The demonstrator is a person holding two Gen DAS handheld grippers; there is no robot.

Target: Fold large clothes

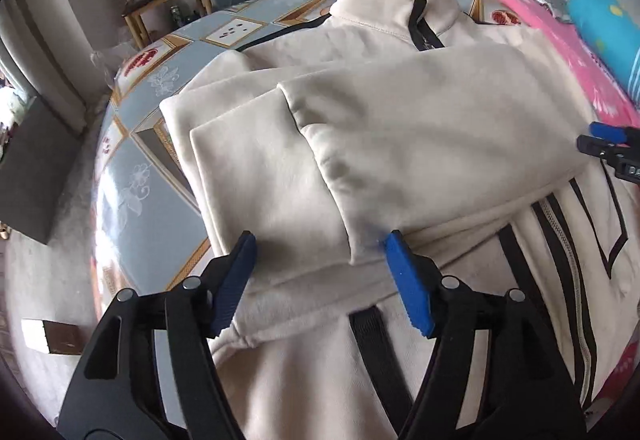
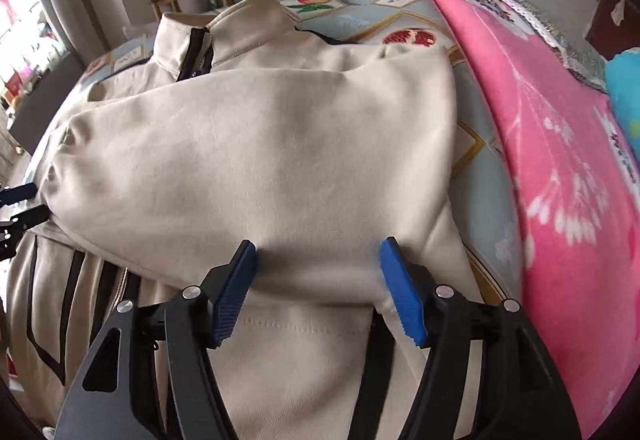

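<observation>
The left gripper [image 1: 320, 252] stands released, its blue pads spread apart over the near edge of the folded sleeves with no cloth pinched between them. The right gripper [image 2: 318, 260] is likewise released, its blue pads wide above the near edge of the same fold, nothing clamped. In the left wrist view the right gripper's tips show at the far right edge, well apart from the left one.

Outward from both lies the cream zip-front jacket with black stripes and a stand-up collar [image 1: 400, 127], spread on the bench with the pale-blue patterned oilcloth [image 1: 136, 207]. Its collar points to the far side and its hem comes toward the near side. Both sleeves are laid across the chest, one over the other, the cuffs ending at the left.

By my reading the sleeve fold is done and the cloth set down. What is left appears to be bringing the lower body, with its zip and black stripes still flat on the near side, up over the sleeves, then tidying the bundle.

A pink flowered blanket [image 2: 552, 143] lies on the right of the bench, just beside the jacket.
</observation>
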